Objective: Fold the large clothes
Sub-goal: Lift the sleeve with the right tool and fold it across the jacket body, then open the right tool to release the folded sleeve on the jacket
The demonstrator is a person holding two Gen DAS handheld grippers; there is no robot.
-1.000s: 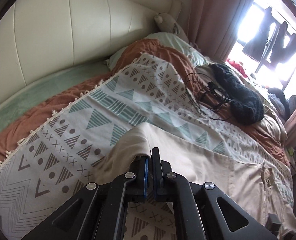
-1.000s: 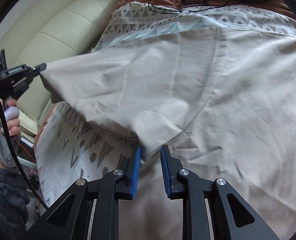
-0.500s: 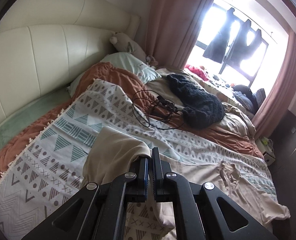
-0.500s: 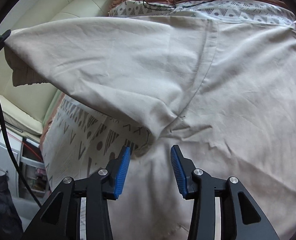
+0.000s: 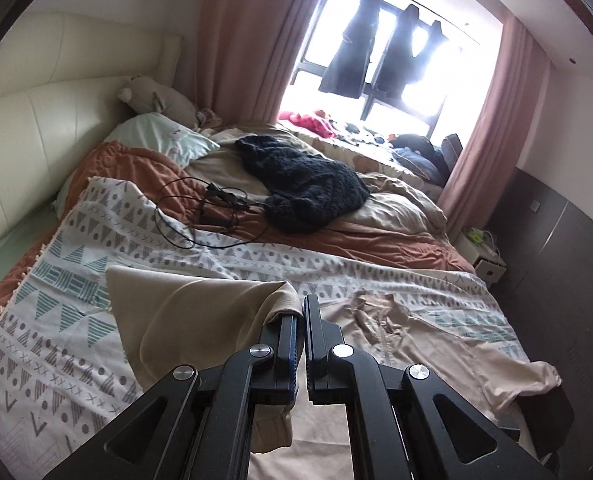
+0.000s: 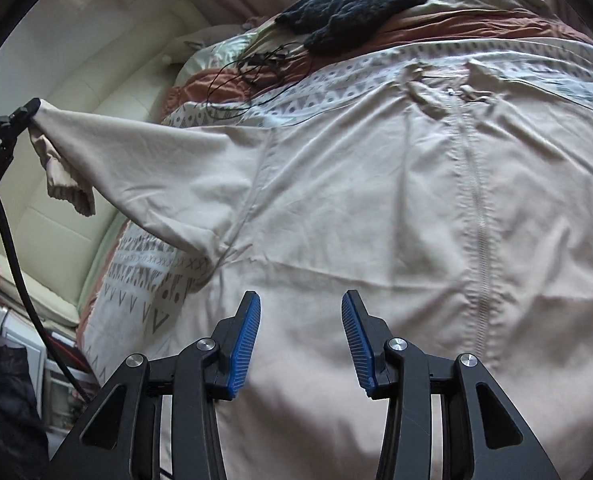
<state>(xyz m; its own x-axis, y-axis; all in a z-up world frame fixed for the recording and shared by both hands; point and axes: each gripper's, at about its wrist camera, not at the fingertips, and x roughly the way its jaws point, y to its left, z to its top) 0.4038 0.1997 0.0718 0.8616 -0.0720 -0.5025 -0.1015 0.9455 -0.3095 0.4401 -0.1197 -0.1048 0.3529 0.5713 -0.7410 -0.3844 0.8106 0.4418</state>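
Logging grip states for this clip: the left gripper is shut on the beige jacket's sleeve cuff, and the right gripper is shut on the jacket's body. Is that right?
Not quite. The right gripper is open: the right wrist view shows its blue pads wide apart above the beige jacket, gripping nothing. The rest holds: the left gripper is shut on the sleeve cuff.

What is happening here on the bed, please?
A person is folding a beige jacket spread zipper-up on a patterned blanket. The left claw is shut on the cuff of one sleeve and holds it lifted off the bed, out to the side. The right claw is open above the jacket's lower body and grips nothing. The sleeve is not yet laid across the body.
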